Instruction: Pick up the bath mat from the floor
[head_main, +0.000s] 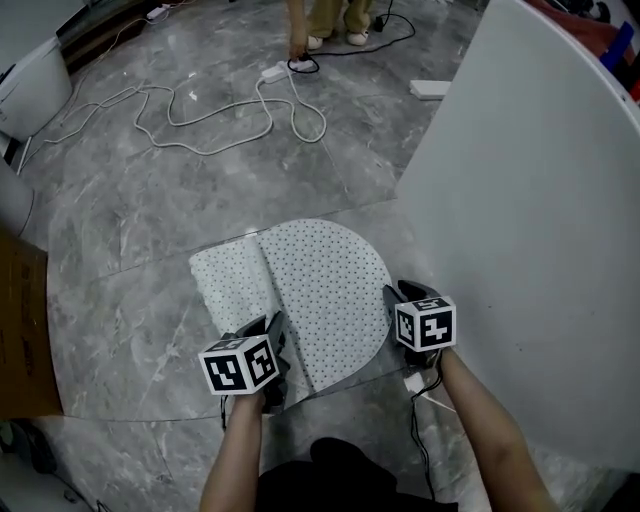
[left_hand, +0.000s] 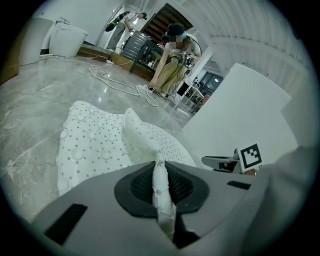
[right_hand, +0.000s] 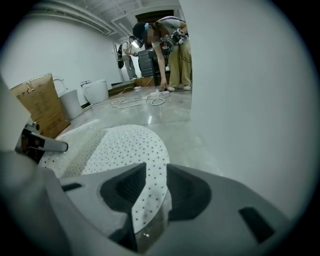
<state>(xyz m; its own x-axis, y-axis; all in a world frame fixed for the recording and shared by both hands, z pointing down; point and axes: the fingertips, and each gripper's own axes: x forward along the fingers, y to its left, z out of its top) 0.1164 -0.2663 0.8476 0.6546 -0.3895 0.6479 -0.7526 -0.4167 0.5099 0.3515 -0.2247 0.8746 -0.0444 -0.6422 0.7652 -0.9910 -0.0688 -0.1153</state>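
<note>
The white, dotted bath mat (head_main: 325, 280) lies on the grey marble floor (head_main: 130, 250), with a crease running near to far through its left part. The left gripper (head_main: 276, 338) meets the mat's near edge and the right gripper (head_main: 391, 300) its right edge, each seemingly pinching the rim. A white panel (head_main: 540, 220) stands at right. White cables (head_main: 215, 120) loop across the far floor.

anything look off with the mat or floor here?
The bath mat isn't flat: its left flap is folded over, bumpy side up. The left gripper and right gripper clamp its near edge. A loose white cable sprawls across the floor beyond.
</note>
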